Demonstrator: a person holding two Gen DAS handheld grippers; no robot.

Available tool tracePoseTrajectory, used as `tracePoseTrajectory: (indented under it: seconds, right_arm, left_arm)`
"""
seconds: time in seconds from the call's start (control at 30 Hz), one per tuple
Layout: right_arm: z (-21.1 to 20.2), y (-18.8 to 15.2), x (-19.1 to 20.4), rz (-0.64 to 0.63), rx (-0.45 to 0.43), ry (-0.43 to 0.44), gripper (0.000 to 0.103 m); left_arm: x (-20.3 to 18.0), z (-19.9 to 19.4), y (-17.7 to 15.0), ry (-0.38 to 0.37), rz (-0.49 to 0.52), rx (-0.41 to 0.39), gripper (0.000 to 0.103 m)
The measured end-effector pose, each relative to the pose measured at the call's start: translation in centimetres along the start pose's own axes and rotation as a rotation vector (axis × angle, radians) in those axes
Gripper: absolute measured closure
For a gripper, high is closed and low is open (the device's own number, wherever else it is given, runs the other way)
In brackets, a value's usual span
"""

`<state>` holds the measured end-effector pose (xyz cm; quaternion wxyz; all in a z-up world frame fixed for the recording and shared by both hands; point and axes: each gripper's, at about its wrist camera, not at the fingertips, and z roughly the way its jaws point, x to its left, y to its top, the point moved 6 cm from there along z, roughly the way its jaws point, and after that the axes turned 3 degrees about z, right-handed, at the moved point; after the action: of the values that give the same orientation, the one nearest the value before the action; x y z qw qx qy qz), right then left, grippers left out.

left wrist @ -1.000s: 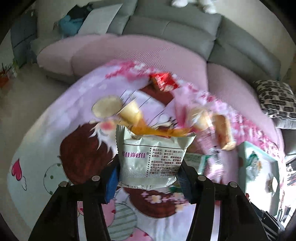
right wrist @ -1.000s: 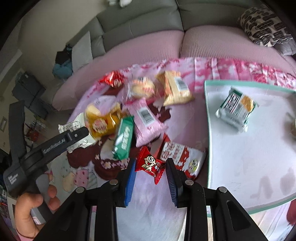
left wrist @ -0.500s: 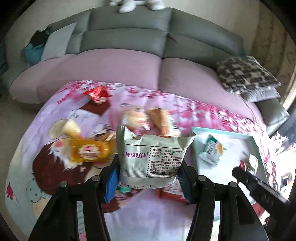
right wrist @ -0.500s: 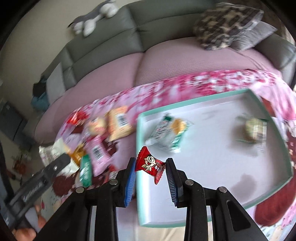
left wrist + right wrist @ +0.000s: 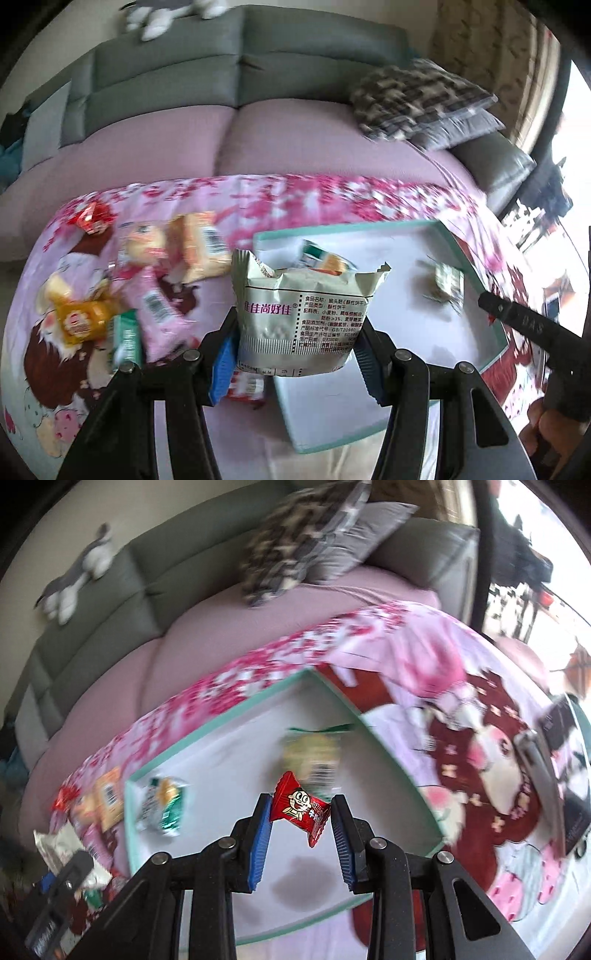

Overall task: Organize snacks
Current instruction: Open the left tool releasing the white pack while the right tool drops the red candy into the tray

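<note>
My left gripper (image 5: 295, 354) is shut on a pale green-grey biscuit packet (image 5: 303, 317), held above the near left edge of a white tray with a teal rim (image 5: 373, 226). In the right wrist view my right gripper (image 5: 301, 825) is shut on a small red candy wrapper with a cartoon face (image 5: 301, 808), hanging over the same tray (image 5: 221, 722). Two packets lie in the tray: a green-orange one (image 5: 162, 805) at its left and a pale green one (image 5: 314, 753) further right. Several loose snacks (image 5: 147, 295) lie on the pink cloth left of the tray.
A pink cartoon cloth (image 5: 332, 195) covers the surface. Behind it runs a grey and pink sofa (image 5: 236, 92) with a patterned cushion (image 5: 417, 96) and a plush toy (image 5: 74, 572). The right gripper's black body (image 5: 528, 328) shows at the left wrist view's right edge.
Both grippers have swung rightward from the snack pile to over the tray, each keeping its packet. The tray now fills the middle of both views.
</note>
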<state>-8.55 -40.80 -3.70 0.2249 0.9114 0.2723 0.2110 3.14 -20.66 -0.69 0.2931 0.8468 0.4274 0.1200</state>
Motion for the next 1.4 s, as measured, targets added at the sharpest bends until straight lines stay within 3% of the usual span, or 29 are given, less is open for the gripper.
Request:
tracePoseTrajectory:
  seconds: [0.2,0.43,0.57,0.77,1.1,1.17,1.2,1.23,1.4]
  right_arm:
    - [1.7,-0.5,-2.0,0.023,0.031,-0.048,0.069]
    - [4.4,-1.9,-2.3,0.018,0.107,-0.06,0.069]
    - [4.9,-2.1,-2.3,0.02,0.122,-0.057,0.069]
    - [4.8,-2.1,-2.2,0.026,0.123,-0.054,0.068]
    - [5.0,-2.0,-1.7,0.004,0.134,-0.044,0.067]
    - [5.2,-2.0,-1.6,-0.005,0.142,-0.048,0.051]
    - [5.2,-2.1,-1.5,-0.005,0.144,-0.051,0.03]
    - [5.2,-2.1,-1.5,-0.007,0.142,-0.053,0.024]
    - [5.2,-1.9,-1.1,-0.014,0.139,-0.035,0.019]
  left_arm:
    - [-3.0,3.5,-1.3,-0.022,0.065,0.07,0.044]
    - [-3.7,6.3,-2.6,-0.022,0.075,0.142,0.044]
    - [-3.6,6.3,-2.7,-0.017,0.067,0.141,0.042]
    - [-3.4,5.6,-2.3,-0.011,0.067,0.12,0.029]
    - [-3.1,5.4,-1.9,0.004,0.062,0.106,0.027]
    - [-2.8,5.3,-1.8,0.017,0.053,0.099,0.023]
    - [-2.5,5.3,-1.7,0.024,0.046,0.095,0.02]
    - [-2.3,5.2,-1.6,0.028,0.038,0.09,0.018]
    - [-0.9,5.1,-1.3,0.056,-0.009,0.076,0.017]
